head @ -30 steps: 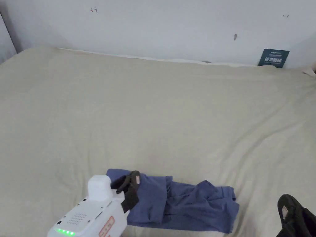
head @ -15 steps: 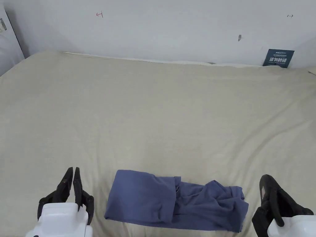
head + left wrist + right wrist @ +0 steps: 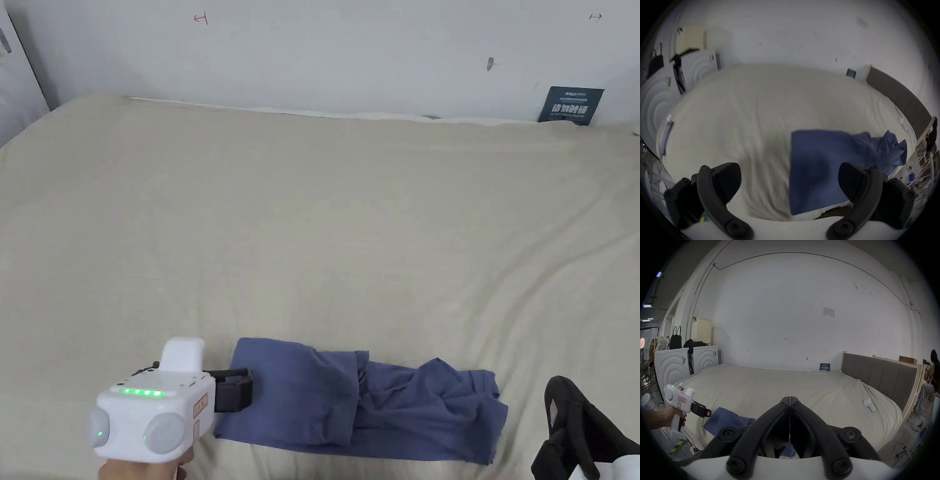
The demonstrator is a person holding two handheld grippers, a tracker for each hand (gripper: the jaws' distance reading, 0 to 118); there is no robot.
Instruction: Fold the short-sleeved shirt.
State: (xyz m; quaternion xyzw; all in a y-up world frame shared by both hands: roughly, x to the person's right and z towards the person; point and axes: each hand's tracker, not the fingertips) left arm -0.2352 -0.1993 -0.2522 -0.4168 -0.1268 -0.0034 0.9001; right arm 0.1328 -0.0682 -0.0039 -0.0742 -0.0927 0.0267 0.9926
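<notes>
The blue short-sleeved shirt (image 3: 375, 406) lies as a long, rumpled strip along the near edge of the beige bed (image 3: 312, 219); its left part is flat, its right part bunched. My left gripper (image 3: 249, 386) points at the shirt's left edge. In the left gripper view it (image 3: 789, 180) stands open, with that edge of the shirt (image 3: 818, 154) lying between the jaws. My right gripper (image 3: 559, 390) hovers right of the shirt, apart from it. In the right gripper view its jaws (image 3: 790, 398) meet with nothing between them.
A dark blue card (image 3: 570, 105) leans against the white wall behind the bed. A grey headboard (image 3: 878, 374) runs along the bed's right side, with a small white object (image 3: 868, 404) near it. White cabinets (image 3: 672, 366) stand left of the bed.
My left gripper was shut and pointing away, left of the shirt; it has turned right, come to the shirt's left edge and opened. The right gripper has sunk toward the lower right.
</notes>
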